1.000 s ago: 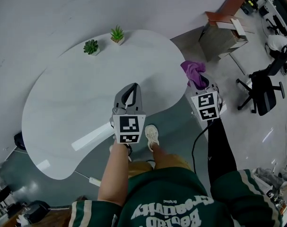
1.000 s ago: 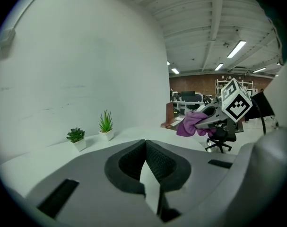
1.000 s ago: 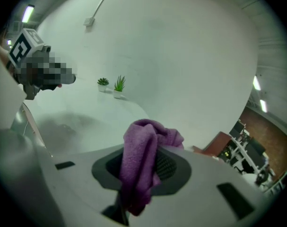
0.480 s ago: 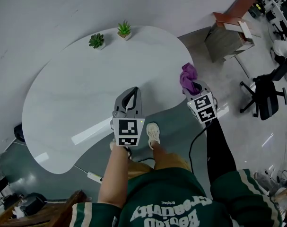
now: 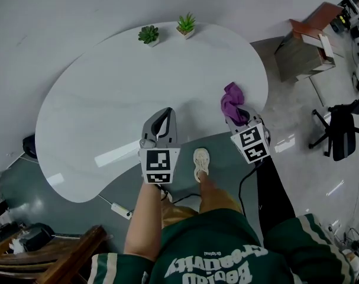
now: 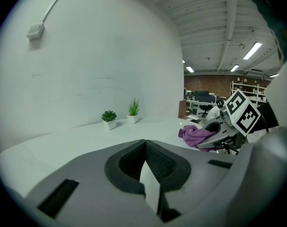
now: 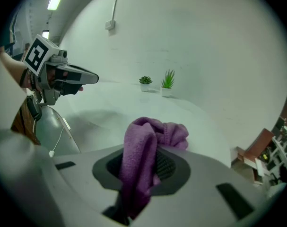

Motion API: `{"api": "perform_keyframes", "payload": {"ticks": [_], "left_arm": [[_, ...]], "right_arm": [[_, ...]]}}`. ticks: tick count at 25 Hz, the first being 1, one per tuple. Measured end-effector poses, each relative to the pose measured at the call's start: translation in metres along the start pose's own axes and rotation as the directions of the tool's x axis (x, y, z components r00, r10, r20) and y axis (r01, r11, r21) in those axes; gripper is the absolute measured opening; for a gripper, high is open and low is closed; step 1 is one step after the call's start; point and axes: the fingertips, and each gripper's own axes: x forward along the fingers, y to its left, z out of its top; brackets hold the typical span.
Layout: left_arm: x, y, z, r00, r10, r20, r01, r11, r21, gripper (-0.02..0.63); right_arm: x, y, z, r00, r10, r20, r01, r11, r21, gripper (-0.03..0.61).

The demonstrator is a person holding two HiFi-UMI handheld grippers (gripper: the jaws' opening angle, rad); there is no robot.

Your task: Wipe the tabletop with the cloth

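Partly, the cloth [image 7: 149, 138] hides the clamped jaws of the right gripper [image 7: 142, 167].

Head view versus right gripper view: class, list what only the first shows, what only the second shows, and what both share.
Only the head view: the person's shoe, an office chair and the table's whole outline. Only the right gripper view: the right gripper's fingers seen shut on the purple cloth, plus a wall box with its cable. Both: the cloth, the table, the potted plants and the left gripper.
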Motion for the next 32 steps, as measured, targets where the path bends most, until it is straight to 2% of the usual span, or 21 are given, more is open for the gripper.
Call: {"api": "perform_keyframes", "payload": {"ticks": [10, 19, 22, 26, 32], "left_arm": [[-0.084, 0.089, -0.035, 0.996, 0.092, 0.018, -0.091, 0.996, -0.024, 0.000], [-0.176, 0.167, -0.071, 0.992, 0.120, 0.037, -0.120, 0.993, -0.021, 0.000], [-0.204, 0.197, -0.089, 0.989, 0.146, 0.036, -0.144, 0.989, -0.043, 0.000], [-0.245, 0.238, -0.107, 0.974, 0.217, 0.064, -0.213, 0.974, -0.074, 0.000], [-0.297, 0.280, -0.137, 0.975, 0.216, 0.058, -0.205, 0.968, -0.147, 0.000]], "right_arm": [[0.034, 0.102, 0.042, 0.997, 0.071, -0.003, -0.071, 0.997, -0.028, 0.091], [0.063, 0.207, 0.086, 0.994, 0.107, -0.022, -0.109, 0.992, -0.066, 0.091], [0.074, 0.249, 0.099, 0.992, 0.128, -0.022, -0.129, 0.988, -0.082, 0.091], [0.087, 0.297, 0.114, 0.991, 0.135, -0.012, -0.136, 0.987, -0.084, 0.091], [0.101, 0.362, 0.136, 0.987, 0.163, -0.009, -0.163, 0.982, -0.099, 0.091]]}}
